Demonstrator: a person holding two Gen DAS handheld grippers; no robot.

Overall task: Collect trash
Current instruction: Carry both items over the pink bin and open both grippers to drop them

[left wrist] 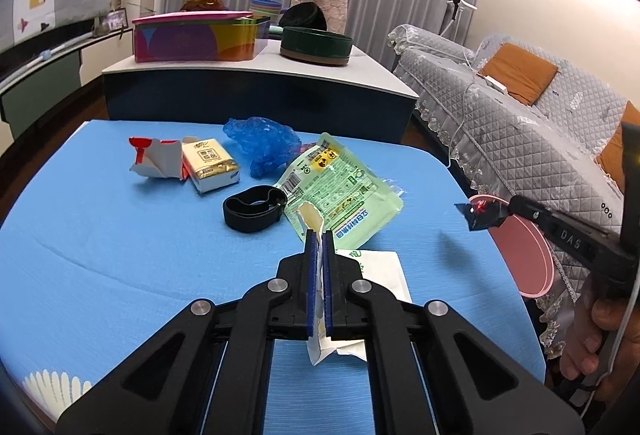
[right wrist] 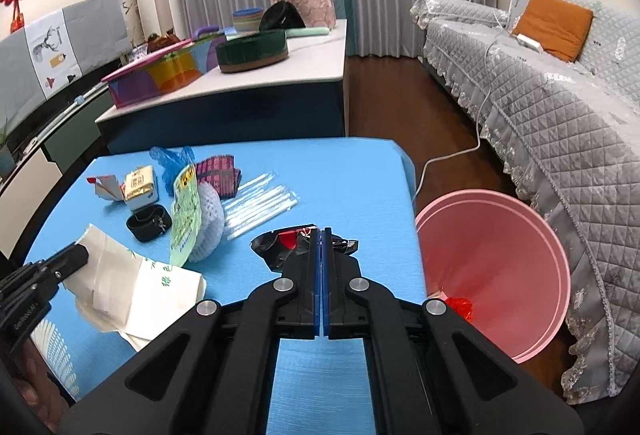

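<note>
In the left wrist view my left gripper (left wrist: 319, 235) is shut on a crumpled white paper wrapper (left wrist: 320, 343) with green print, lifted off the blue table (left wrist: 100, 235). In the right wrist view the same left gripper (right wrist: 78, 253) and white paper (right wrist: 136, 275) appear at the lower left. My right gripper (right wrist: 322, 233) is shut on a black and red foil wrapper (right wrist: 276, 245) above the table's right part. From the left, that right gripper (left wrist: 506, 209) and its foil wrapper (left wrist: 480, 215) hang near the pink bin (right wrist: 496, 259).
Loose on the table lie a green pouch (left wrist: 340, 187), blue plastic bag (left wrist: 264, 143), tissue pack (left wrist: 210, 165), torn red-white carton (left wrist: 156, 159), black band (left wrist: 252, 207), foam net (right wrist: 208, 219) and straws (right wrist: 260, 203). The bin stands on the floor beside a quilted sofa (right wrist: 540, 95).
</note>
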